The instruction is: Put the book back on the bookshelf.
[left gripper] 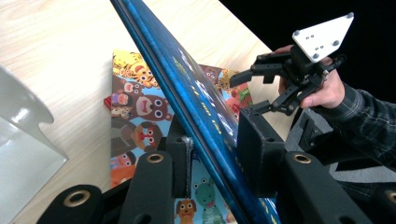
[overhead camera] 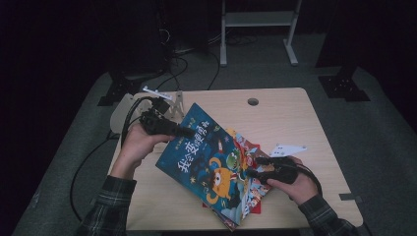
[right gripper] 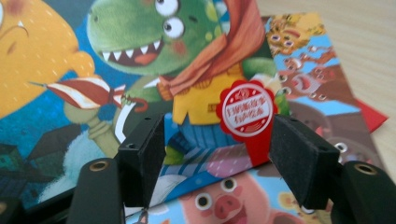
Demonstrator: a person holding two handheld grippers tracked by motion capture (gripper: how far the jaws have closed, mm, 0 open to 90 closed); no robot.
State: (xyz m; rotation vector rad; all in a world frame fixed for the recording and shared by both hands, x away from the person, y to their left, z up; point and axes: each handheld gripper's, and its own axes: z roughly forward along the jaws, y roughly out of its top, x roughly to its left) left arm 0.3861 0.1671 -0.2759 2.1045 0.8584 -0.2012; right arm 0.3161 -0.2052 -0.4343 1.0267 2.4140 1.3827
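A blue picture book (overhead camera: 211,157) with monsters on its cover is held tilted, its left edge raised above a pile of other picture books (overhead camera: 248,196) on the wooden table (overhead camera: 285,118). My left gripper (overhead camera: 184,132) is shut on the raised edge; the left gripper view shows the blue book (left gripper: 196,93) running between the two pads of my left gripper (left gripper: 215,154). My right gripper (overhead camera: 253,166) stands open at the book's right edge. In the right gripper view its jaws (right gripper: 217,154) frame a red seal on the cover (right gripper: 140,46) without pressing it.
The books beneath (left gripper: 135,116) lie flat and fanned out, a red one (right gripper: 373,116) peeking out at the side. A clear plastic stand (left gripper: 23,140) sits at the table's left. The tabletop has a cable hole (overhead camera: 253,102) near the back. A white frame (overhead camera: 258,29) stands behind the table.
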